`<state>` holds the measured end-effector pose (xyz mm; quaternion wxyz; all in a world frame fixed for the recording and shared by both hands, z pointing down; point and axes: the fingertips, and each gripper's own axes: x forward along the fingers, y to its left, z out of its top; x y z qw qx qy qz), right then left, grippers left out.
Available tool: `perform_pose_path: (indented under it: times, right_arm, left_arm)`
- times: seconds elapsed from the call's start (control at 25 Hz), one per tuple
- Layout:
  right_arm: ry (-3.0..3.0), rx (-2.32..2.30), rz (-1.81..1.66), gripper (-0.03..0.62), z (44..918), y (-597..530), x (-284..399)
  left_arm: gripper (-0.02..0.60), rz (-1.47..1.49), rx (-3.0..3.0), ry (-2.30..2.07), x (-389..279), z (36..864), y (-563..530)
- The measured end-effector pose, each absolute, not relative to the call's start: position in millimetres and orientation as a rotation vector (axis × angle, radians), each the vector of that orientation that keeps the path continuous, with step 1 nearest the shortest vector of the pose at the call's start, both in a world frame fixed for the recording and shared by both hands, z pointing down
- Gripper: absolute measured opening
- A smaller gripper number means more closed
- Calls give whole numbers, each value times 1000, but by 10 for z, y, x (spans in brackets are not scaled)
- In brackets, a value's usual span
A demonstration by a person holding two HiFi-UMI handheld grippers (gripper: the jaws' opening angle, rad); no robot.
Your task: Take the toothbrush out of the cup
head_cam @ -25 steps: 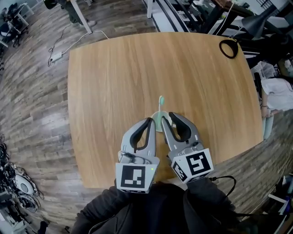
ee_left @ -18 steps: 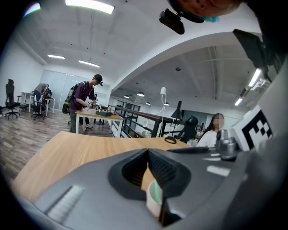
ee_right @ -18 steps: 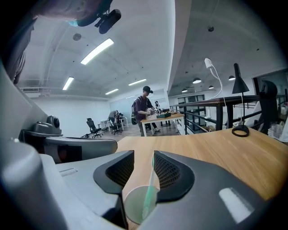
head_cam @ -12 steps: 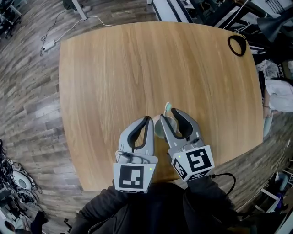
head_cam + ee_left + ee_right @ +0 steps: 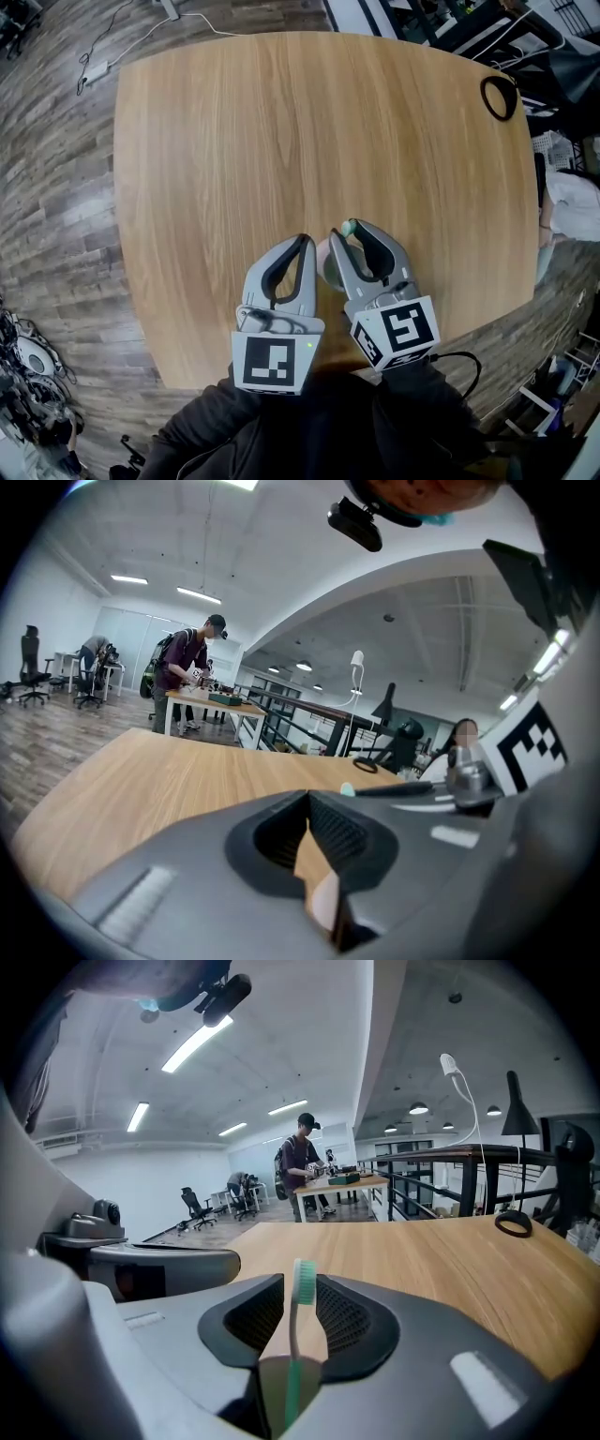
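A toothbrush with a green head [image 5: 303, 1283] stands upright in a pale cup [image 5: 281, 1387] near the front edge of the wooden table [image 5: 234, 141]. In the head view the cup [image 5: 324, 266] sits between my two grippers, mostly hidden by them. My right gripper [image 5: 348, 232] is around the toothbrush head [image 5: 348, 228]. Its jaws have just been closing, with a sliver of room still at the brush's sides. Left of the cup, my left gripper [image 5: 305, 242] has its tips together and holds nothing. A pale edge of the cup [image 5: 323, 907] shows low in its view.
A black ring [image 5: 499, 97] lies at the table's far right corner. The table's front edge runs just below the grippers. Beyond the table are wooden floor, cables, desks, chairs and a person standing at a bench [image 5: 302, 1171].
Both grippers have come down and forward around the cup. The toothbrush head, which stood beyond the right gripper's tips, now sits between them.
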<state>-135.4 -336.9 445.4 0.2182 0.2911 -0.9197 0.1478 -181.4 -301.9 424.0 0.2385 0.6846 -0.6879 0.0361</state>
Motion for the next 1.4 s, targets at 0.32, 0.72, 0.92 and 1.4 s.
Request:
perform_pose_path:
  times: [0.32,0.72,0.92,1.4]
  right_arm:
    - [-2562,804,417,64,4452,-3356,-1388]
    - [-2644,873,384,63,4154,-3291,-1234]
    - [-2705,909,357,63,3904,-3173,-1134]
    - [-2925,1013,208,63,3125,-2815,-791]
  left_arm:
    - [8,91,1869,-1885,-1850,4245,-3030]
    - [8,89,1927,-1900,-1688,4040,-2936]
    - [8,87,1976,-1912,-1564,3844,-2809]
    - [8,89,2107,-2007,-1238,3383,-2412]
